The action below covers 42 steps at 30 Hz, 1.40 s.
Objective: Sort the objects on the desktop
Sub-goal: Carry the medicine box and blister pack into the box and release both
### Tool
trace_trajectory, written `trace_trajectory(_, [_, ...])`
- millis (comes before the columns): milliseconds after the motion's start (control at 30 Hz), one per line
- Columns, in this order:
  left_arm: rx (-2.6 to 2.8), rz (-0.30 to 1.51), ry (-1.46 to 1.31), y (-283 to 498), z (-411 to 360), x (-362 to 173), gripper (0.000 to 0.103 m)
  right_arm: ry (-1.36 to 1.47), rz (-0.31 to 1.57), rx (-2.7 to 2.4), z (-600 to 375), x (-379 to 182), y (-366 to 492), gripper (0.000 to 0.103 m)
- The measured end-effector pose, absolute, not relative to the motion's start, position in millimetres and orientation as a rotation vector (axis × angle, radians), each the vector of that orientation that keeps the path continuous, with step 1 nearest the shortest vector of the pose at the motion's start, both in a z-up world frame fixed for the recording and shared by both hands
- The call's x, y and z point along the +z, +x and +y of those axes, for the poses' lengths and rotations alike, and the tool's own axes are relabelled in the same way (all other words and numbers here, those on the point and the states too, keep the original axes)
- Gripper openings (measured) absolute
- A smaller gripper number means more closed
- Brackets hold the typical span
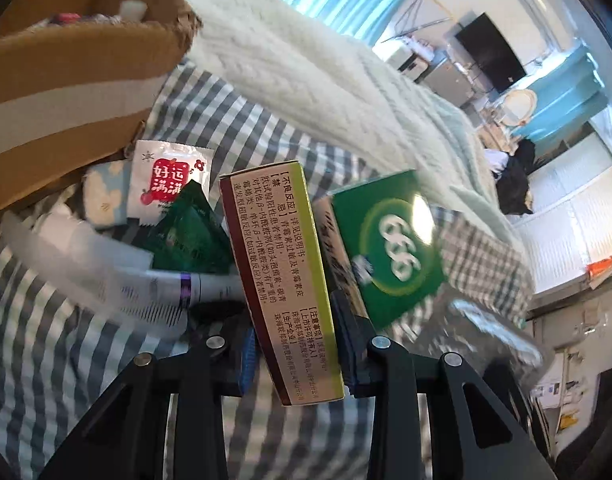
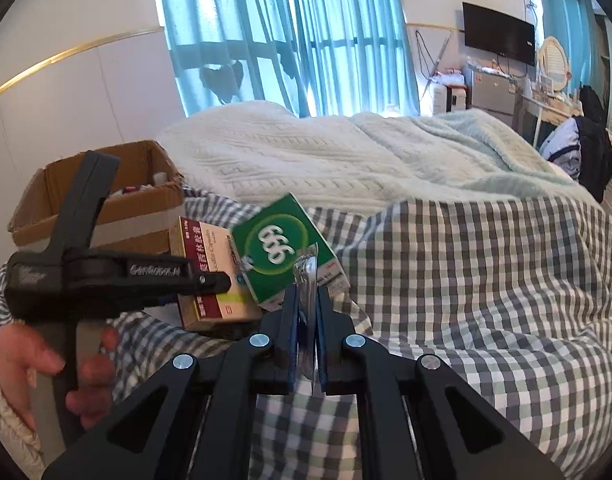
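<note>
My left gripper is shut on an upright beige and maroon medicine box with a yellow-green edge; its blue pads press both sides. A green "999" box leans against that box's right side, blurred. In the right wrist view a hand holds the left gripper at the left, on the same medicine box, with the green box beside it. My right gripper is shut on a thin silvery foil strip that stands edge-on between its pads.
An open cardboard box with small items inside stands at the upper left on the checked bedsheet. Beside it lie a white sachet with red characters, a green sachet, a cloud-patterned pack and a white tube. A white knitted blanket lies behind.
</note>
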<state>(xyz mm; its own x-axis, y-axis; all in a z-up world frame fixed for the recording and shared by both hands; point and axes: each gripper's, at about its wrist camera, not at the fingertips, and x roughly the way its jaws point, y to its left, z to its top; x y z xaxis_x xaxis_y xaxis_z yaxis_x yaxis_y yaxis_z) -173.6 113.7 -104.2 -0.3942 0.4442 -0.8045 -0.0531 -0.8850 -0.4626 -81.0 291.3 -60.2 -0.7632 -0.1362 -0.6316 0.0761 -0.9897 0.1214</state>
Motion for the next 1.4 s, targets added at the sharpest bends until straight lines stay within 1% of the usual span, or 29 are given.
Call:
trace_trajectory(167, [2.371, -0.398, -1.368, -145.8, 108.9, -60.3, 0.034, 0.967, -0.079, -2.858, 274.5, -33.1, -67.3, 0.007])
trace_trajectory(200, [2.382, -0.387, -1.339, -140.4, 105.4, -50.9, 0.033, 0.953, -0.063, -2.861, 270.3, -26.1, -64.2, 0.007])
trace_trajectory(233, [2.393, -0.379, -1.311, -135.6, 101.6, -41.9, 0.03, 0.942, -0.053, -2.864, 267.1, -20.7, -62.2, 0.007])
trace_trajectory(333, [2.402, -0.382, -1.251, -127.9, 87.9, -17.6, 0.03, 0.905, -0.016, -2.876, 257.5, -1.2, -54.5, 0.007])
trace_trajectory(400, [2.408, -0.412, -1.203, -123.2, 73.8, -0.6, 0.03, 0.873, 0.034, -2.889, 247.8, 12.9, -49.9, 0.007])
trace_trajectory(500, [2.411, -0.447, -1.172, -118.1, 54.4, 16.3, 0.03, 0.837, 0.058, -2.89, 235.7, 30.5, -46.2, 0.007])
trace_trajectory(633, [2.471, -0.438, -1.081, -110.8, 28.6, 44.9, 0.03, 0.786, 0.088, -2.869, 216.1, 54.7, -45.3, 0.007])
trace_trajectory(900, [2.633, -0.378, -0.972, -126.4, -40.7, 94.8, 0.03, 0.648, 0.327, -2.804, 125.5, 107.5, -75.7, 0.007])
trace_trajectory(1000, [2.717, -0.329, -0.979, -138.2, -66.2, 99.0, 0.03, 0.642, 0.424, -2.741, 82.1, 110.8, -104.2, 0.007])
trace_trajectory(1033, [2.74, -0.313, -0.99, -144.1, -75.8, 98.3, 0.03, 0.653, 0.43, -2.716, 68.6, 108.9, -117.6, 0.007])
trace_trajectory(1200, [2.832, -0.185, -1.094, -180.0, -108.3, 78.0, 0.03, 0.771, 0.276, -2.598, 33.2, 87.2, -186.3, 0.007])
trace_trajectory(1300, [2.847, -0.136, -1.14, -202.1, -117.7, 61.6, 0.03, 0.821, 0.262, -2.564, 22.8, 72.0, -216.5, 0.007])
trace_trajectory(1367, [2.849, -0.134, -1.168, -213.9, -121.1, 51.4, 0.03, 0.844, 0.244, -2.568, 22.2, 62.8, -228.8, 0.007])
trace_trajectory(1400, [2.848, -0.138, -1.18, -218.7, -121.4, 46.8, 0.03, 0.865, 0.234, -2.572, 22.7, 57.1, -236.5, 0.017])
